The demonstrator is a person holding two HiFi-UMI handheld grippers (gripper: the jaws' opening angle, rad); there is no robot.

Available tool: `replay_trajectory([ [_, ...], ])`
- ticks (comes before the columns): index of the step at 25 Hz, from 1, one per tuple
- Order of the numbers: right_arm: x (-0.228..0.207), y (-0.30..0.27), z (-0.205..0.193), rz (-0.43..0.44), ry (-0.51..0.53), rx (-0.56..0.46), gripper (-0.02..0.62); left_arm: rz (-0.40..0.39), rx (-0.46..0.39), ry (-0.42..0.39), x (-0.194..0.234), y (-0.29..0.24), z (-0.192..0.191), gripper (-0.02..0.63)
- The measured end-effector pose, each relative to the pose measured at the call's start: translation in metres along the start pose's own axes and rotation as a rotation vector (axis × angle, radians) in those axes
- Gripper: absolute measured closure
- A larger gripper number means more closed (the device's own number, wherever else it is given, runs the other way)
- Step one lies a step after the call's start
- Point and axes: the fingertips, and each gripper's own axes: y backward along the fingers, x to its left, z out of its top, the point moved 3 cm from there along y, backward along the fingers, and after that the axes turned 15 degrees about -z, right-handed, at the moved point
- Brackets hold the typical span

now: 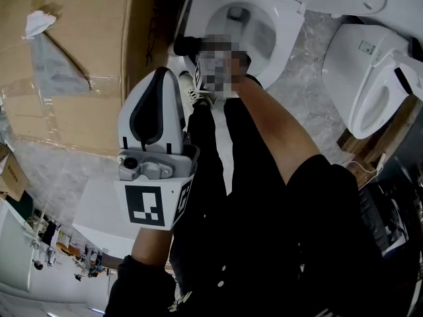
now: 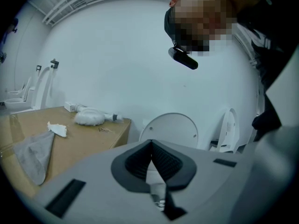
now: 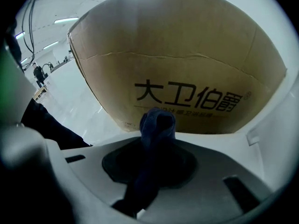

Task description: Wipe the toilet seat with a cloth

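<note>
The right arm [image 1: 277, 127] stretches forward and down towards the toilet seat [image 1: 285, 32] at the far side. The right gripper [image 3: 155, 160] is clamped on a dark blue cloth [image 3: 157, 125] and faces a cardboard box [image 3: 187, 55]. The left gripper [image 1: 164, 78], jaws together with nothing between them, is held up near the body, nearer than the toilet

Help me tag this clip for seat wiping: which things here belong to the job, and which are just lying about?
Job: dark blue cloth, clamped in the right gripper; toilet by the person's feet.
Lying about: cardboard box; grey rag and crumpled white paper on it; second toilet to the right; left gripper, shut and empty.
</note>
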Motion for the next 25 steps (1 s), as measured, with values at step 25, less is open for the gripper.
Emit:
replay_trajectory([
  [25,-0.13,-0.016,-0.007,-0.148,-0.329,0.038,0.514,0.029,0.011,0.014,0.019,-0.001,0.001,0.595],
])
